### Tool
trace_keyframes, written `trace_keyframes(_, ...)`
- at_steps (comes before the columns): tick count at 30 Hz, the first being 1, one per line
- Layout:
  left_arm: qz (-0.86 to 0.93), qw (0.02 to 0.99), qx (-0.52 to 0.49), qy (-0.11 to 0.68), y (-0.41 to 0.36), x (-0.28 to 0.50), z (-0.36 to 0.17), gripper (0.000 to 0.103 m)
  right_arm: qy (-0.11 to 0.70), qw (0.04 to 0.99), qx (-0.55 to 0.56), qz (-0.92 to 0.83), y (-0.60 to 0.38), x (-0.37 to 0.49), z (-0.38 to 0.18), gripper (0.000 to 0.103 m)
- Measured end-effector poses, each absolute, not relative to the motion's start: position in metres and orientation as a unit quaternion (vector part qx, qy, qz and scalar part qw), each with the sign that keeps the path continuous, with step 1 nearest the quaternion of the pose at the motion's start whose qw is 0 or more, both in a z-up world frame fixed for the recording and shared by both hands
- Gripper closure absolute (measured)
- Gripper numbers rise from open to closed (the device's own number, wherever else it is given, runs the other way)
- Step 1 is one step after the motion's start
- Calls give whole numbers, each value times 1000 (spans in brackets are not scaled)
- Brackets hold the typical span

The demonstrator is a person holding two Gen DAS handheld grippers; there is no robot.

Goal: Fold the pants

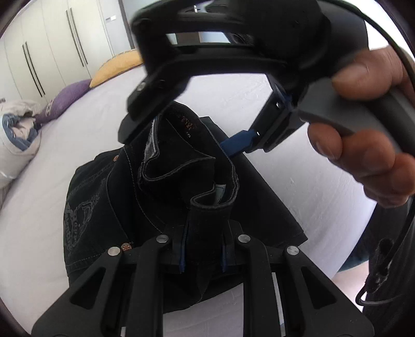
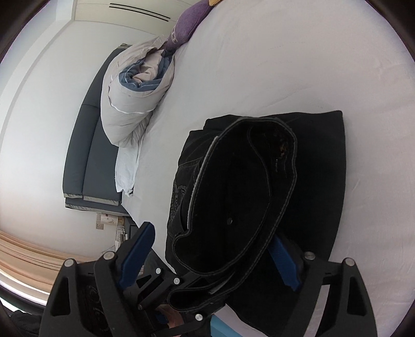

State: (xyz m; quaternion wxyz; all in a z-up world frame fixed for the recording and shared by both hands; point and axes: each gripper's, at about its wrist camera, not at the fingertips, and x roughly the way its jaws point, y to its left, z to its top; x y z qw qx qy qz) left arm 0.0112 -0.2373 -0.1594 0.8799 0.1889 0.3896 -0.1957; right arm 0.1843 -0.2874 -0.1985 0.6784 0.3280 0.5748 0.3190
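Black jeans (image 1: 109, 197) lie folded on the white bed, with pale stitching on a back pocket. My left gripper (image 1: 203, 230) is shut on a raised band of the jeans' edge, lifting it off the pile. In the right wrist view that edge forms an open loop (image 2: 241, 186) above the rest of the jeans (image 2: 319, 160). My right gripper (image 2: 211, 233) is open wide, its blue pads (image 2: 137, 251) on either side of the loop, the left pad clear of the cloth. From the left wrist view the right gripper (image 1: 189, 134) hangs over the jeans, held by a hand (image 1: 376, 155). The left gripper (image 2: 179, 287) shows low in the right wrist view.
The white sheet (image 1: 259, 103) spreads around the jeans. A rolled grey duvet (image 2: 135, 96), a purple pillow (image 2: 186, 23) and a yellow pillow (image 1: 119, 67) line the bed's far side. Wardrobe doors (image 1: 52, 51) stand beyond. A dark padded headboard (image 2: 90, 155) is beside the bed.
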Motion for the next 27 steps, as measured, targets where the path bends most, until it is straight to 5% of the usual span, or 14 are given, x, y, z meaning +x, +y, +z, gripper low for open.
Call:
trace_keyframes(6, -195, 873, 249, 372, -258, -2, -170, 86, 602, 677, 290, 309, -282, 184, -201, 18)
trace_keyframes(12, -197, 865, 284, 364, -264, -3, -177, 86, 603, 688, 258, 309, -287, 180, -206, 74)
trace_keyframes(15, -202, 862, 293, 360, -260, -9, -174, 86, 593, 697, 284, 287, -308, 174, -214, 83)
trace_keyframes(27, -231, 852, 326, 340, -267, -22, -181, 86, 559, 737, 276, 262, -332, 151, -211, 88)
